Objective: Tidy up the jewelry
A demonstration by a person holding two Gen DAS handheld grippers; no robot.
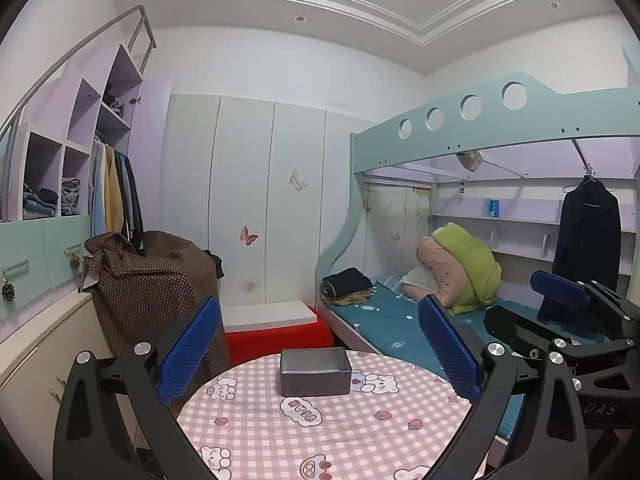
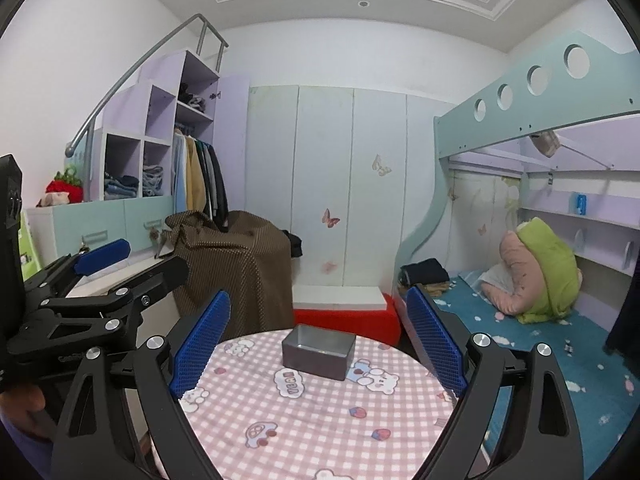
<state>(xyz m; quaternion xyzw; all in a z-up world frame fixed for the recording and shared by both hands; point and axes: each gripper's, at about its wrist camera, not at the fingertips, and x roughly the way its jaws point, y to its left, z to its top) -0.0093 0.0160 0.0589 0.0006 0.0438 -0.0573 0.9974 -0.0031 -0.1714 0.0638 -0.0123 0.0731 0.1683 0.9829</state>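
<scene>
Hovering with the left gripper (image 1: pixel 316 344) and right gripper (image 2: pixel 320 336) both spread and empty, we see only the grey tin (image 1: pixel 315 372) on the worktop (image 1: pixel 360 432); no jewelry shows, so we risk knocking it aside.

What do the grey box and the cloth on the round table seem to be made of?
The grey box looks like metal, perhaps tin: a dull brushed sheen inside, thin straight walls, darker matte outside. The cloth looks like soft fleece or flannel: fuzzy, no shine, with a printed pink check and cartoon bears. Neither is certain from the look alone.
</scene>
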